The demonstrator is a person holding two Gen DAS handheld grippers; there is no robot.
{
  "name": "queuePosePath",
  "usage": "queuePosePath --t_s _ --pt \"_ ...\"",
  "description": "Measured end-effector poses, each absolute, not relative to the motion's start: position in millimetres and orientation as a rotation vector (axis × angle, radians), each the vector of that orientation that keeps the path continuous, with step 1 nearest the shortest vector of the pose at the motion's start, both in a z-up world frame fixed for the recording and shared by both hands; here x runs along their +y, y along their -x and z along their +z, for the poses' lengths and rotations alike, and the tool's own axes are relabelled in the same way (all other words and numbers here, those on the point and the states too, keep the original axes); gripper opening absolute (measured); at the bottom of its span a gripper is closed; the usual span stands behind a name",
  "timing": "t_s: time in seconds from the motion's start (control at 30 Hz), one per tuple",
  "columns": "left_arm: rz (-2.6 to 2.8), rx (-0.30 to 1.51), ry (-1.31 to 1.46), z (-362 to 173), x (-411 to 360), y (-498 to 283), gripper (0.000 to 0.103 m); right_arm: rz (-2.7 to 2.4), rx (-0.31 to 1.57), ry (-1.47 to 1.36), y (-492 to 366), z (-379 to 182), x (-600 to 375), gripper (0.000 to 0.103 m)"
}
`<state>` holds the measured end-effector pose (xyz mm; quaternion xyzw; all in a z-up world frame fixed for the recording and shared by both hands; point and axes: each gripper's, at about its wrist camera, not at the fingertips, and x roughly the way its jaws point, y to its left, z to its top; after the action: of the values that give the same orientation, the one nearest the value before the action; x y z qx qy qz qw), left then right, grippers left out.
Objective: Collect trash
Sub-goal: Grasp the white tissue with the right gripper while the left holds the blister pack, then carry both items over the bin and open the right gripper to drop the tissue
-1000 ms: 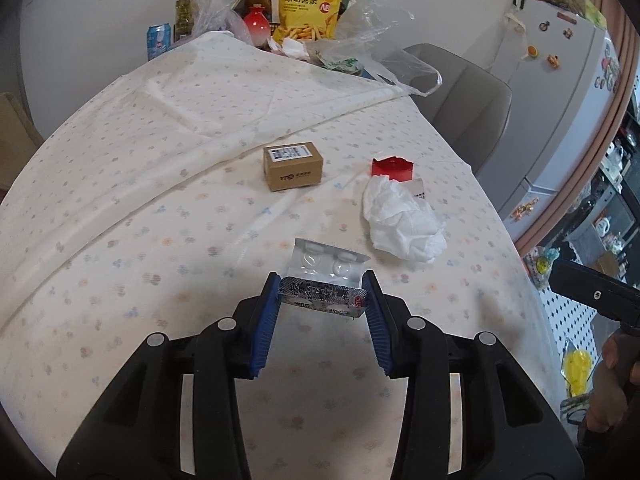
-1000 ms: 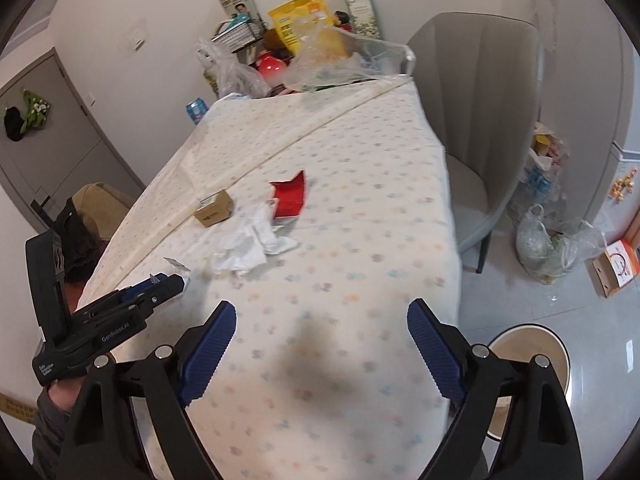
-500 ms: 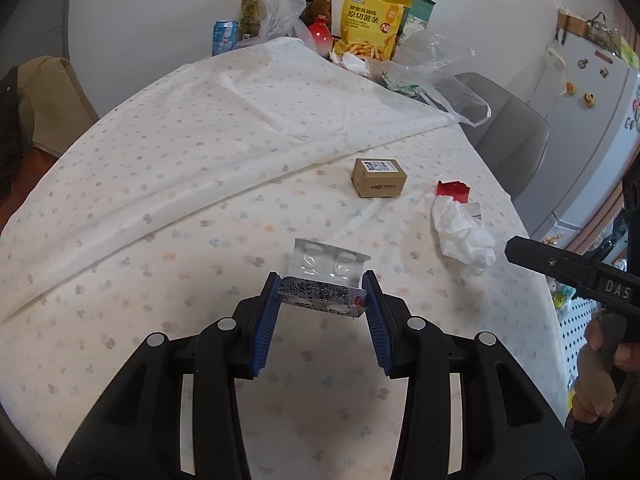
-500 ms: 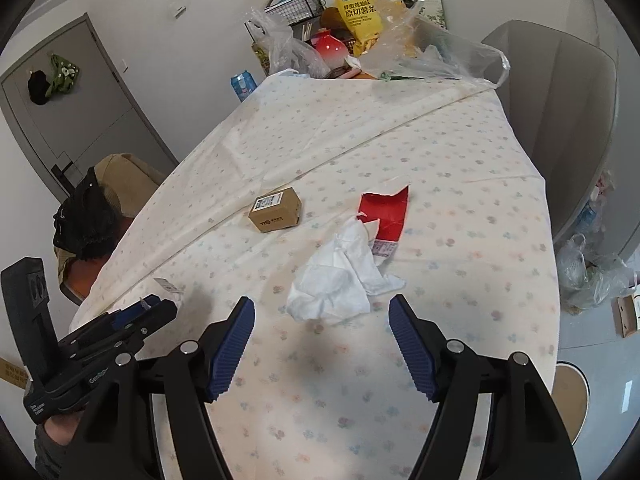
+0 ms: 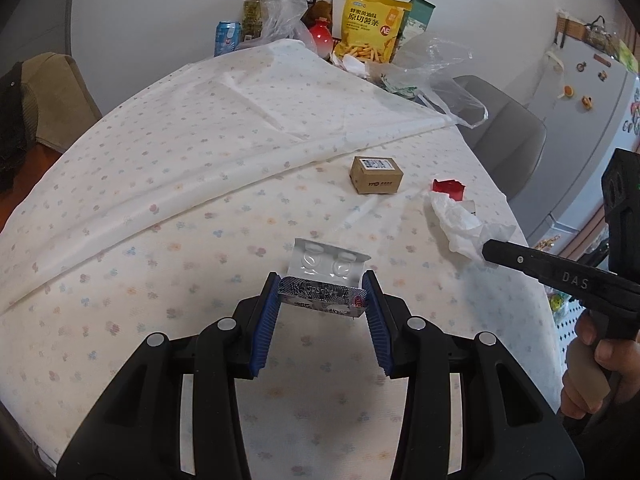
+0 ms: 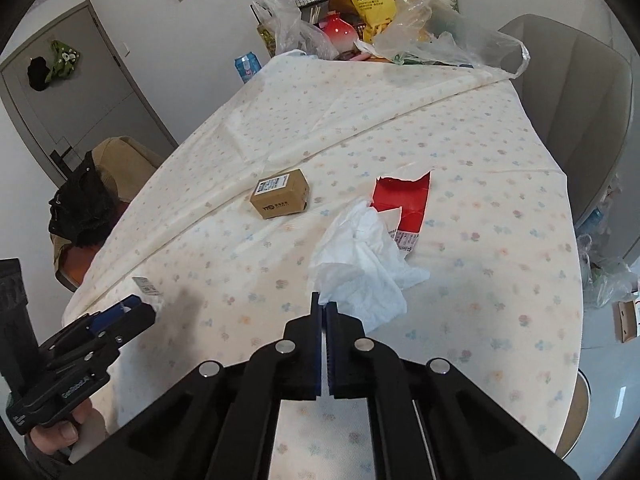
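A crumpled white tissue (image 6: 360, 256) (image 5: 456, 220) lies on the flowered tablecloth (image 6: 480, 280), partly over a torn red wrapper (image 6: 408, 200) (image 5: 448, 189). My right gripper (image 6: 324, 300) (image 5: 486, 246) is shut, its tips pinching the tissue's near edge. A small cardboard box (image 6: 280, 194) (image 5: 376, 176) sits just beyond, to the left. My left gripper (image 5: 322, 296) (image 6: 132, 312) hovers over the table's near left part, shut on a folded silver blister pack (image 5: 328, 264) that sticks out past the blue pads.
The table's far end holds a yellow snack bag (image 5: 372, 24), clear plastic bags (image 6: 440, 36), a red vase (image 6: 340, 34), a wire basket and a blue can (image 5: 228, 38). A grey chair (image 6: 580, 92) stands right, a brown chair with dark clothes (image 6: 84, 200) left, a fridge (image 5: 588, 100) beyond.
My right gripper swung over the table to the tissue and went from wide open to shut on its edge. The left gripper kept the blister pack and shifted sideways.
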<state>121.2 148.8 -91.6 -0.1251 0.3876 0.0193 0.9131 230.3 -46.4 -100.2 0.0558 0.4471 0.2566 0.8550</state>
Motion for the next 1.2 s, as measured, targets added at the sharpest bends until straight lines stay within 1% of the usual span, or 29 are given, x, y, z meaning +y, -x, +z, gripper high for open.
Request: queuePosePath --t_s 0.2,0.4,0.67,0.97,1.2 --pt "-0.014 0.789 0.253 -86 127 -131 0.042 0.554 0.894 -0.167 -205 -77 -73 0.002" --pt "-0.078 0.778 0.239 -78 99 -141 0.042 0.493 0.864 -0.206 -187 -66 -111 0.002" --pt "-0.178 0.782 0.206 -73 53 -158 0.042 0.378 0.854 -0.245 -171 -68 -173 0.002" --pt "-0.312 0.792 0.142 -69 -19 -174 0.042 0.243 0.820 -0.305 -154 -64 -248 0.002" --pt "-0.411 0.806 0.087 -69 -75 -184 0.042 0.138 0.818 -0.354 -146 -74 -303 0.002"
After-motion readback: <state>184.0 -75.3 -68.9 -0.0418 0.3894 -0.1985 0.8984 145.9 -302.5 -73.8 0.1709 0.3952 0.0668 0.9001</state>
